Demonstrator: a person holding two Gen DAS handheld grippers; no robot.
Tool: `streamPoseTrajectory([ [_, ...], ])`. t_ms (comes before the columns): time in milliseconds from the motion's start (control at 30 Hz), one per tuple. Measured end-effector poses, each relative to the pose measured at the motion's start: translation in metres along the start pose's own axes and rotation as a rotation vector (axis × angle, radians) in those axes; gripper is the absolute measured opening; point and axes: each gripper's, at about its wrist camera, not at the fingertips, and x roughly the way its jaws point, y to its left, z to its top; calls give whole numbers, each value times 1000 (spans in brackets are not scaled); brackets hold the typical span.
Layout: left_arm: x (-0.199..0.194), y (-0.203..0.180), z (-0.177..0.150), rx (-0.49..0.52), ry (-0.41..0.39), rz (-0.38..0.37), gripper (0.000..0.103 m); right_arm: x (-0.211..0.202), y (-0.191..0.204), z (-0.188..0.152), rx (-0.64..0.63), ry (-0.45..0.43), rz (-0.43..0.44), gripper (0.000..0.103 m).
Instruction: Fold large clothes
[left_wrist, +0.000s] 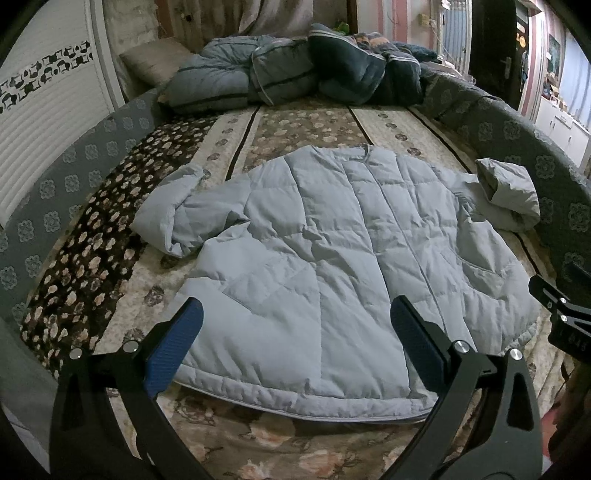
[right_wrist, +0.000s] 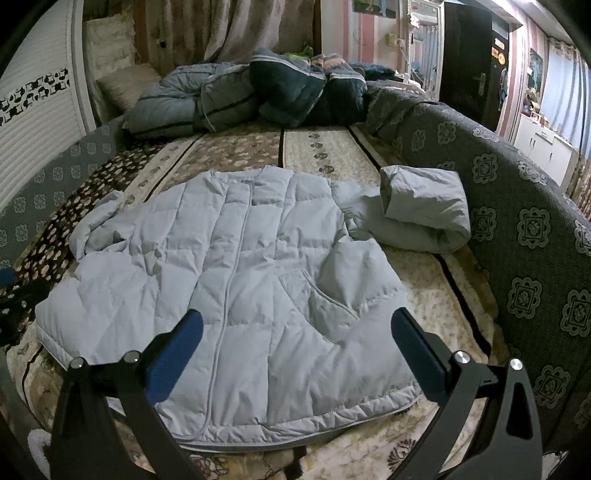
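A light blue-grey quilted puffer jacket (left_wrist: 325, 258) lies flat, front up, on the patterned bed cover, collar away from me; it also shows in the right wrist view (right_wrist: 240, 288). Its left sleeve (left_wrist: 177, 210) is bunched beside the body. Its right sleeve (right_wrist: 417, 206) is folded back on itself near the bed's padded side. My left gripper (left_wrist: 295, 347) is open and empty, hovering over the jacket's lower hem. My right gripper (right_wrist: 295, 354) is open and empty above the hem near the pocket (right_wrist: 321, 306). Part of the right gripper shows at the left wrist view's right edge (left_wrist: 561, 306).
Rumpled blue-grey quilts (left_wrist: 288, 74) and a pillow (left_wrist: 155, 59) are piled at the bed's far end. A grey patterned padded wall (right_wrist: 524, 229) bounds the bed on the right and another on the left (left_wrist: 55, 184). A dark door (right_wrist: 469, 59) stands beyond.
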Motion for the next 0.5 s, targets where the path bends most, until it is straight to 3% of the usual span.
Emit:
streamPoseTrajectory([
  [500, -2, -3, 2, 11, 0, -3, 100, 0, -7, -3, 22, -9, 11, 101],
])
